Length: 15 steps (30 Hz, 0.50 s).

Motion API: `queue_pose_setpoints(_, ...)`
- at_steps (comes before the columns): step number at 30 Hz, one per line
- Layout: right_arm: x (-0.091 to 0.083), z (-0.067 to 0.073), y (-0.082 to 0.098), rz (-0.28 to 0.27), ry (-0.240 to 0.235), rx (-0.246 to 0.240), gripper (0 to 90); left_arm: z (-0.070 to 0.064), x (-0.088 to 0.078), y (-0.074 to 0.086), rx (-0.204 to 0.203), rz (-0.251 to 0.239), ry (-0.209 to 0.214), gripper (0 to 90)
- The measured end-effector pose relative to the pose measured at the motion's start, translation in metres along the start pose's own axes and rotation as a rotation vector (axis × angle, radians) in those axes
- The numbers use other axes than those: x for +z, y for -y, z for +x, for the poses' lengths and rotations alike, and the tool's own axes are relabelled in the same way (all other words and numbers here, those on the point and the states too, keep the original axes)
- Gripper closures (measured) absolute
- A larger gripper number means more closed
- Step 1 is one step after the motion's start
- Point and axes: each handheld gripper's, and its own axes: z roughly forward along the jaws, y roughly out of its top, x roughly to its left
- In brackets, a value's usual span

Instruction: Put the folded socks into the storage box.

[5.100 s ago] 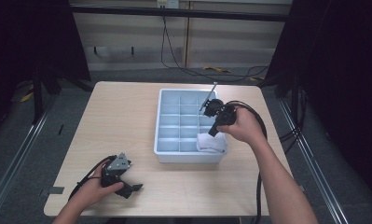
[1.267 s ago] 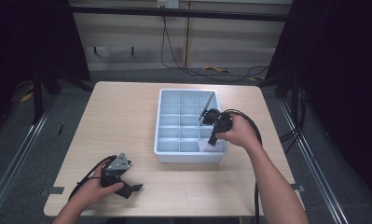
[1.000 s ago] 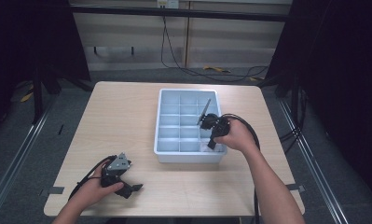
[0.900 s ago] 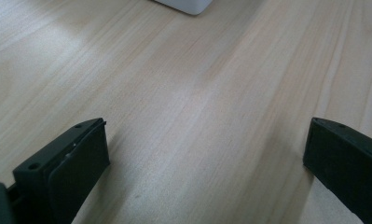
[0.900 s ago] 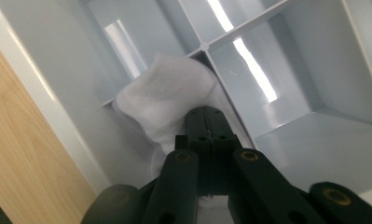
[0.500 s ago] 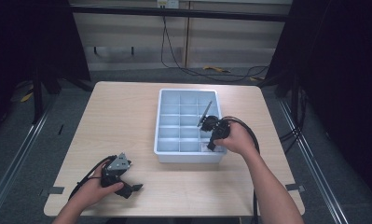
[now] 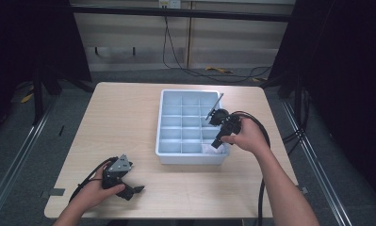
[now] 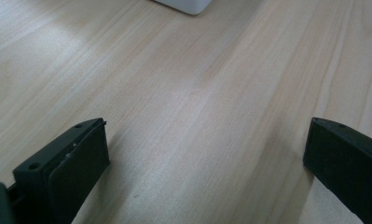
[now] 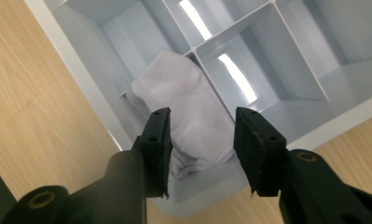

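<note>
From above, my right claw [image 7: 217,142] has sunk lower into the tray [image 7: 167,155] than before; my left claw [image 7: 129,190] stays on the worktop [image 7: 119,122], spread wide. Right gripper view: jaws part-open astride the white cloth [image 9: 193,116].

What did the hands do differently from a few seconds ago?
The right claw came down toward the near right corner of the tray. It now sits low over the white cloth there, jaws open on either side of it, not squeezing yet. The left claw stayed resting open on the table, and the tray and cloth didn't move.
</note>
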Motion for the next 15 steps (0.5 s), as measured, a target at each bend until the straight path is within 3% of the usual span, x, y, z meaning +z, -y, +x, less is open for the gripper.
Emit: queue_pose_setpoints(15, -0.019, 0.004, 0.014, -0.028, 0.016, 0.025, 38.5, 0.0, 0.0, 0.0, 0.0, 0.0, 0.0, 0.0)
